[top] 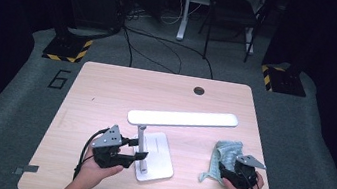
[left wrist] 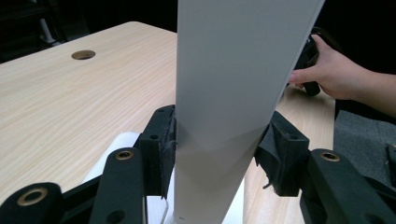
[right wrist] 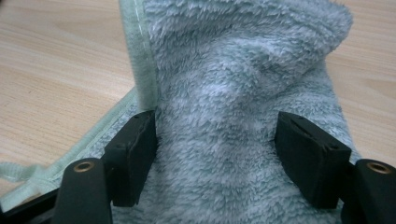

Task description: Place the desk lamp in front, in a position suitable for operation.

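Two hands come in at the near edge of the table. At near left, the left gripper is clamped on the lamp, with one black pad on each side of its white post. Its flat base sits on the wood and its long head reaches out to the right. At near right, the right gripper sits in the cloth. Fluffy blue-green cloth bunches between its pads, and both pads touch it. I cannot tell if they squeeze it. Lamp and cloth lie well apart.
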The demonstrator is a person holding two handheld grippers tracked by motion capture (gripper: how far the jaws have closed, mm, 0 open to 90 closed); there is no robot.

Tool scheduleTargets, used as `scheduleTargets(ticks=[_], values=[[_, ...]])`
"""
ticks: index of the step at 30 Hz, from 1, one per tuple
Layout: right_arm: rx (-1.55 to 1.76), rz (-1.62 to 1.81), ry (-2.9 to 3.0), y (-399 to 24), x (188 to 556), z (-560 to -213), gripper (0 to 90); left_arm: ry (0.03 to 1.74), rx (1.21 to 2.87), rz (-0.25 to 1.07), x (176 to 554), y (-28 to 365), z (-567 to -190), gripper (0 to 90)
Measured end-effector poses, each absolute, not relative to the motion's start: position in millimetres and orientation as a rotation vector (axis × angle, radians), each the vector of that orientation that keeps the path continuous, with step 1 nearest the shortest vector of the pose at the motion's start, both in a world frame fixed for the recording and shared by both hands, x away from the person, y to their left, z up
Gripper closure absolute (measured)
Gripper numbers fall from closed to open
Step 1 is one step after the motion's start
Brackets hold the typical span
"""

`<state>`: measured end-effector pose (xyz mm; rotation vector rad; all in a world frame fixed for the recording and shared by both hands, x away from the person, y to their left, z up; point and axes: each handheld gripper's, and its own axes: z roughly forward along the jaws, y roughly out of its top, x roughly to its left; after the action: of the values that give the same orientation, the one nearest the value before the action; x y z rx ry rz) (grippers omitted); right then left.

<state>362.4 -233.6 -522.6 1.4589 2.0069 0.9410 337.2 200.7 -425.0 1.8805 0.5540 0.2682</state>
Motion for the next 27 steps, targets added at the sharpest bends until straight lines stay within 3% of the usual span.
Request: scheduleTargets(ticks=[14, 21, 27], values=[[1.463, 0.965, 2.018, -235, 360, -520, 46.2, 0.549, 1.863, 0.241, 339, 201, -417, 47.6], [1.426, 0.966, 2.058, -233, 358, -516, 66.4, 0.546, 1.862, 0.247, 340, 201, -416, 47.5], [1.414, 0.990, 2.073, -233, 356, -511, 70.4, 0.550, 1.856, 0.237, 339, 201, -414, 47.5]])
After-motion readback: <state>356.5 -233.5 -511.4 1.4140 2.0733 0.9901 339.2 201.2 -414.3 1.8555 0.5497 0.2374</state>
